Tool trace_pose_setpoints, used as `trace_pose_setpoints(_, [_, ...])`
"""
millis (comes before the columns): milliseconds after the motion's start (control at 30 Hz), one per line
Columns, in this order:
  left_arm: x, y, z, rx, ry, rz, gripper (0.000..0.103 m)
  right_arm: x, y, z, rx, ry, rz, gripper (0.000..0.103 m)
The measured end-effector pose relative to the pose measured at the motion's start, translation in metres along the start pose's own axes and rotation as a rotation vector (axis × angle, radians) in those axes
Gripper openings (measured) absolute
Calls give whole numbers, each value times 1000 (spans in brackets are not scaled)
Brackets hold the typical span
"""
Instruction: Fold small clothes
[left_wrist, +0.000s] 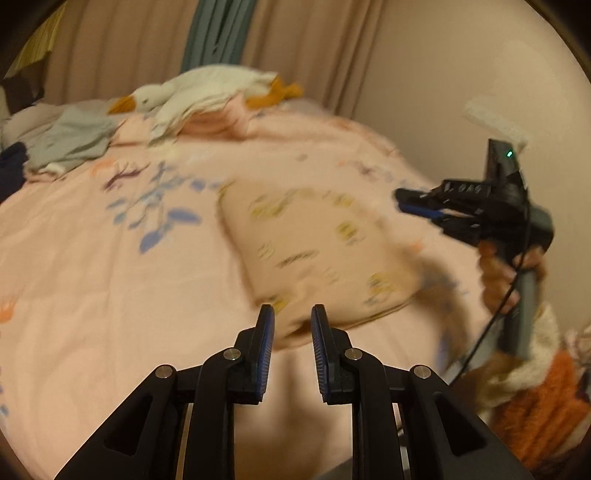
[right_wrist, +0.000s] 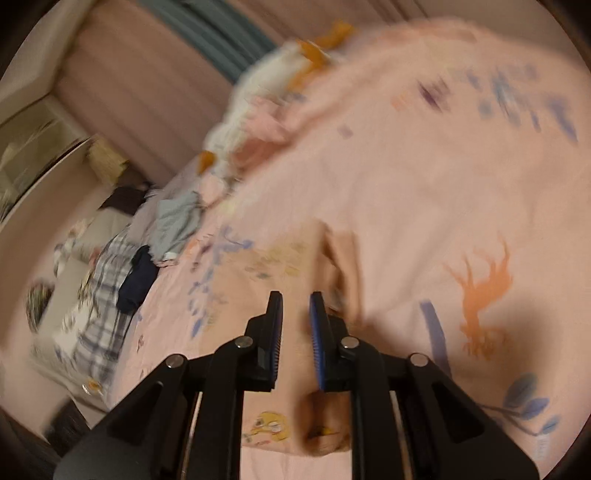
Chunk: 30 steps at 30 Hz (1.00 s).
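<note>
The small peach garment (left_wrist: 314, 254), printed with yellow cartoon birds, lies folded into a rough rectangle on the pink floral bedspread (left_wrist: 110, 266), filling the centre of the left wrist view. In the right wrist view the same garment (right_wrist: 280, 258) runs from mid-frame down to the bottom edge, where one yellow bird print shows sharply between the finger arms.

The left gripper (left_wrist: 291, 314) sits at the bottom centre of its own view, its jaws a narrow gap apart with nothing pinched between the blue pads; the garment's near edge lies just beyond the tips. The right gripper (right_wrist: 295, 299) likewise shows a narrow gap with no cloth clamped, though a fold of the garment rises just beside its right finger, and blur makes contact impossible to judge.

Only the left view shows the right gripper (left_wrist: 402, 201) from outside, at the right edge, its handle gripped by a hand (left_wrist: 506, 273) in an orange and cream fuzzy sleeve (left_wrist: 535, 398). A plush goose (left_wrist: 192, 92) rests at the upper left beside a grey-green crumpled garment (left_wrist: 70, 144).

Only the right view shows a plaid cloth (right_wrist: 103, 295) and a dark navy item (right_wrist: 138, 280) at the left edge of the bed.
</note>
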<state>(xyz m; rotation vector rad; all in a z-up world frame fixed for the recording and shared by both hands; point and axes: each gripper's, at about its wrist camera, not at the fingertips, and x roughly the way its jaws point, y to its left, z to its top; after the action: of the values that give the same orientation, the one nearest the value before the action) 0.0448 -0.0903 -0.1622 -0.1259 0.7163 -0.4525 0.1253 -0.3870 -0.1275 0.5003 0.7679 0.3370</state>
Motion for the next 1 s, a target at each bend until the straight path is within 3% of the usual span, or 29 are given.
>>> trace_pose_setpoints(100, [21,-5,13,-13,-1,-38,19,-8,25,-5,-74,-8,115,15])
trace_pose_setpoints(167, [50,-8,13,3,67,-22,19,4,36,-13,-113,59,160,14])
trace_pose_setpoints(200, [66,-8,8,0,120,-25,19,12,38,-17,-132,91,144,14])
trace_pose_setpoints(267, [84,-7,-4,-10,189,-17,19,34,33,-29,-160,167,33,14])
trace_pose_setpoints(300, [82,-9,-11,11,183,0,19,42,29,-32,-162,196,-6,14])
trace_pose_setpoints(400, [71,-21,-22,104,175,48,19,57,10,-38,-183,247,-136,1])
trace_pose_setpoints(500, [64,-15,-24,75,190,39,19,47,-5,-38,-144,261,-114,0])
trace_pose_setpoints(567, [55,-8,-18,27,190,10,19,29,-10,-34,-140,212,-95,4])
trace_pose_setpoints(667, [35,-4,9,-2,78,-42,19,3,-4,-20,-162,94,-49,10])
trace_pose_setpoints(767, [40,6,54,-35,-3,-33,19,10,3,10,-149,63,-8,10])
trace_pose_setpoints(800, [49,10,62,-48,2,-28,19,16,5,16,-136,76,11,10])
trace_pose_setpoints(900, [102,33,82,-122,131,-36,19,64,3,35,-68,181,47,10])
trace_pose_setpoints(967, [125,45,74,-159,167,-52,19,96,-2,36,-50,227,-17,10])
trace_pose_setpoints(1000, [133,49,65,-171,163,-34,19,107,-9,34,-58,237,-71,5])
